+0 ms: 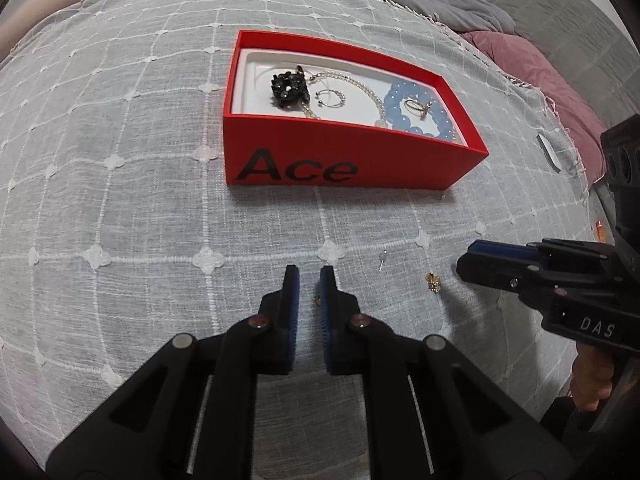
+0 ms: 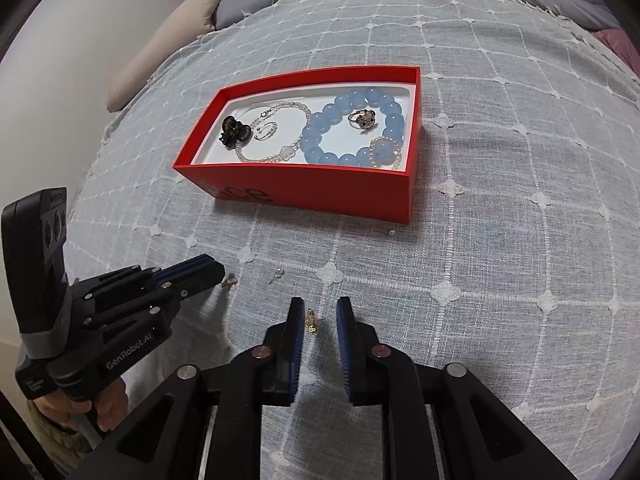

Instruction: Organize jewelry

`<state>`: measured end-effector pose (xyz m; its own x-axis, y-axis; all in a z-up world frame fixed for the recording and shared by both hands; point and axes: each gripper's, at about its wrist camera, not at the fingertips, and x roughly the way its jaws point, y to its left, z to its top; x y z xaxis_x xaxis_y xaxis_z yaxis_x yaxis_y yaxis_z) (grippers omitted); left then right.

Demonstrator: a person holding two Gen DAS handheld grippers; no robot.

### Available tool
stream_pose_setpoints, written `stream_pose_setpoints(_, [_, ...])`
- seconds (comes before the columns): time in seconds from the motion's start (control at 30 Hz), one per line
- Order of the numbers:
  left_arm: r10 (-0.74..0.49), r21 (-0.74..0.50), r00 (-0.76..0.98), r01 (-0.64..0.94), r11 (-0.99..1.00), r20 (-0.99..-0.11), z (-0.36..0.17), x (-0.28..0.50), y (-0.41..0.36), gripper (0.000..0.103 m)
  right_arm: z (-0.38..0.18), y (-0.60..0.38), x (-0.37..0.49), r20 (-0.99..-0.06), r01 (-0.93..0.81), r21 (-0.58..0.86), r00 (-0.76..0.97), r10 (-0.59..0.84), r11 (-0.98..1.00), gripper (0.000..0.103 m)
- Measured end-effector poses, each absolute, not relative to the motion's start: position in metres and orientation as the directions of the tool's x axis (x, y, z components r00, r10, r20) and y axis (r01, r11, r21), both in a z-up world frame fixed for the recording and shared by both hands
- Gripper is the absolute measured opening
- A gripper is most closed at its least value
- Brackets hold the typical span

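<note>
Right wrist view: a gold earring [image 2: 312, 322] lies on the bed's grey checked throw [image 2: 500, 240], toward the near edge, between the parted jaws of the right hand-held gripper [image 2: 320, 308]. It sits nearer the left pad, and neither pad presses on it.
Left hand-held gripper [image 1: 310, 276]: its jaws are drawn together, apparently pinching a small gold stud [image 2: 229, 281] that peeks out at the tips.
Risk, right side: the earring is tiny and lies on soft, open-weave cloth. A closing pad could nudge it flat, push it into the weave or catch a thread instead of the metal.
Risk, left side: a hold this slight could let go on the way to the box, and the stud might vanish into the folds.
Left on the throw: a pin-back stud [image 2: 277, 275] lies between the two grippers, and a loose pearl [image 2: 391, 232] lies just beside the box's near corner.
Red box [image 2: 320, 188]: it sits toward the middle of the bed, and its white tray already holds a blue bead bracelet [image 2: 352, 128], a pearl strand [image 2: 280, 152], a black flower clip [image 2: 234, 132] and a ring [image 2: 364, 120].
</note>
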<state>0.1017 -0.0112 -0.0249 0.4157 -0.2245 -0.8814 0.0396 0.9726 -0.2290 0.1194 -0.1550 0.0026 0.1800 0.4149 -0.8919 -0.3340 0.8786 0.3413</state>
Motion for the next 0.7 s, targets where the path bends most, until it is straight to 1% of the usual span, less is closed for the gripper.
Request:
stream_pose_setpoints(0.4, [-0.204,-0.181,0.398,0.094,0.979,-0.894,-0.032,0.102,-0.03,0.01,0.011,-0.148,0.114,-0.894,-0.38,0.292,0.217,0.391,0.878,0.021])
stream_pose_setpoints(0.7, [-0.218,-0.196,0.407,0.095,0.976,-0.887,-0.028,0.102,-0.03,0.008,0.006,-0.138,0.109,-0.906,-0.449,0.227,0.229,0.357,0.864,0.021])
